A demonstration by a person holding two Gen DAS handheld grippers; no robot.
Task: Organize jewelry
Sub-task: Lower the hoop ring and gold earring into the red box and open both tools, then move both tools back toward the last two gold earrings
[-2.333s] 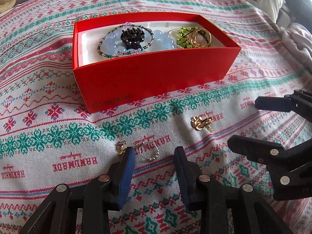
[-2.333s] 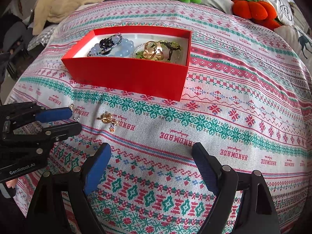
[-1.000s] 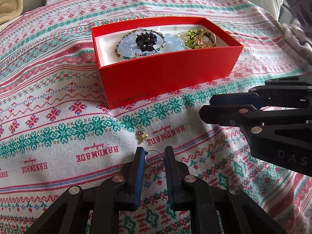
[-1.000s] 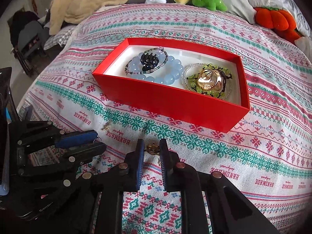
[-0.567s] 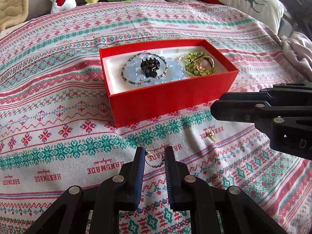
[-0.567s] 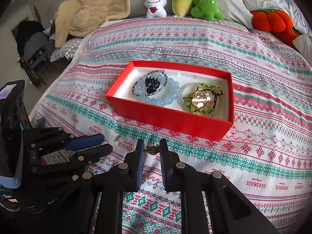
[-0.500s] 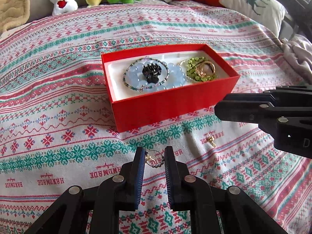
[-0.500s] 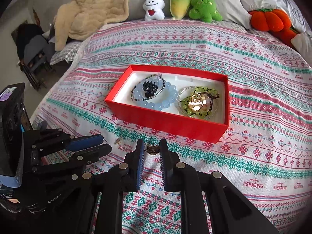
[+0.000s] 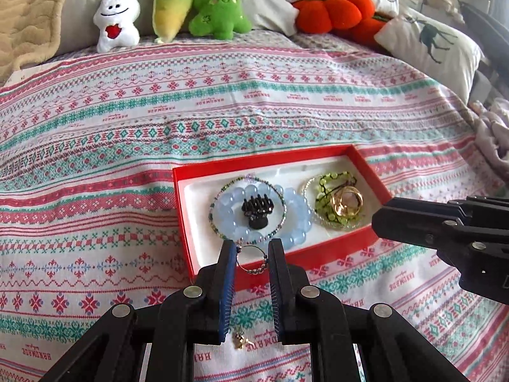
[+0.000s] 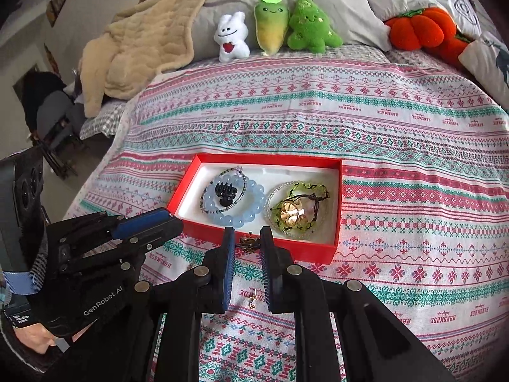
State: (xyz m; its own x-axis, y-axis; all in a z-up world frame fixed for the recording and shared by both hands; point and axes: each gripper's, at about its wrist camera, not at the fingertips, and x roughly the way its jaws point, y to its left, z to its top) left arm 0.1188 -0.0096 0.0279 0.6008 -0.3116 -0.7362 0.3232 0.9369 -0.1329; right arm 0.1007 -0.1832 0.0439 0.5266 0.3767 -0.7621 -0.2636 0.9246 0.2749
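A red jewelry box (image 9: 321, 256) (image 10: 187, 187) lies open on the patterned bedspread, holding a blue bead bracelet (image 9: 297, 219) (image 10: 237, 219), a black hair claw (image 9: 257, 208), a green bead bracelet (image 9: 321, 202) and gold rings (image 9: 346, 199). My left gripper (image 9: 253, 259) is shut on a thin hoop earring (image 9: 253, 269), held above the box's near wall. My right gripper (image 10: 247, 243) is shut on a small gold earring (image 10: 248, 242), just in front of the box's near wall. A small gold earring (image 9: 240, 340) and another gold piece (image 10: 253, 299) lie on the spread.
Plush toys (image 9: 116, 20) (image 10: 270, 25) and an orange pumpkin cushion (image 9: 334, 11) line the far edge of the bed. A beige blanket (image 10: 127, 51) is heaped at the far left. A deer-print pillow (image 9: 429, 44) lies at the right.
Both grippers have risen and moved forward toward the box, each still holding its earring. The box now sits lower and closer in both views.
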